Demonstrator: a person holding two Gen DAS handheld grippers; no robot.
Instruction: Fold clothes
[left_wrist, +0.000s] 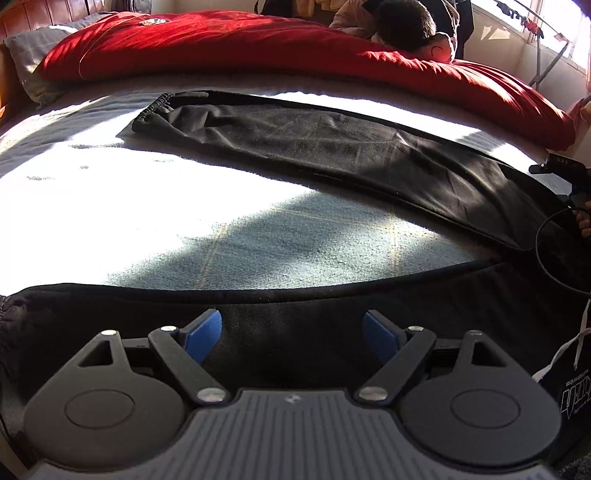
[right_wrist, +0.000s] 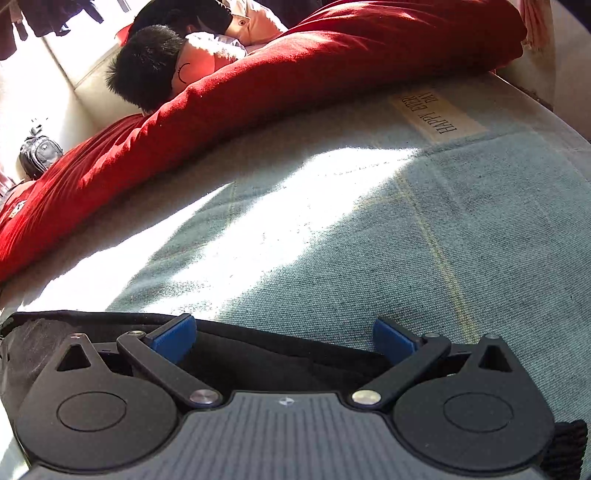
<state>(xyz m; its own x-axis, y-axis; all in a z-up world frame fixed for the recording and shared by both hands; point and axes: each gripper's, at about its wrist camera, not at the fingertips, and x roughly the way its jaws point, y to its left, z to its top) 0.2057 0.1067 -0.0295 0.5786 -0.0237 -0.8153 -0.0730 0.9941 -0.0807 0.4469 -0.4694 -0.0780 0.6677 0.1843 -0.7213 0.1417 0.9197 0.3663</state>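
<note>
Black trousers (left_wrist: 332, 147) lie spread on a pale blue bed sheet (left_wrist: 258, 251). One leg stretches across the far side with its elastic cuff at the left. The other leg runs under my left gripper (left_wrist: 291, 338), which hovers over it with blue pads wide apart and nothing between them. A white drawstring (left_wrist: 576, 339) shows at the right, near the waist. In the right wrist view my right gripper (right_wrist: 284, 341) stands open over a black edge of the trousers (right_wrist: 280, 354), its pads apart and pressing on nothing. The other gripper's body (left_wrist: 561, 166) shows at the left wrist view's right edge.
A red duvet (left_wrist: 258, 44) is heaped along the far side of the bed, with a person's head (right_wrist: 147, 66) resting behind it. A grey pillow (left_wrist: 29, 62) sits at the far left. A backpack (right_wrist: 38, 155) stands on the floor by the wall.
</note>
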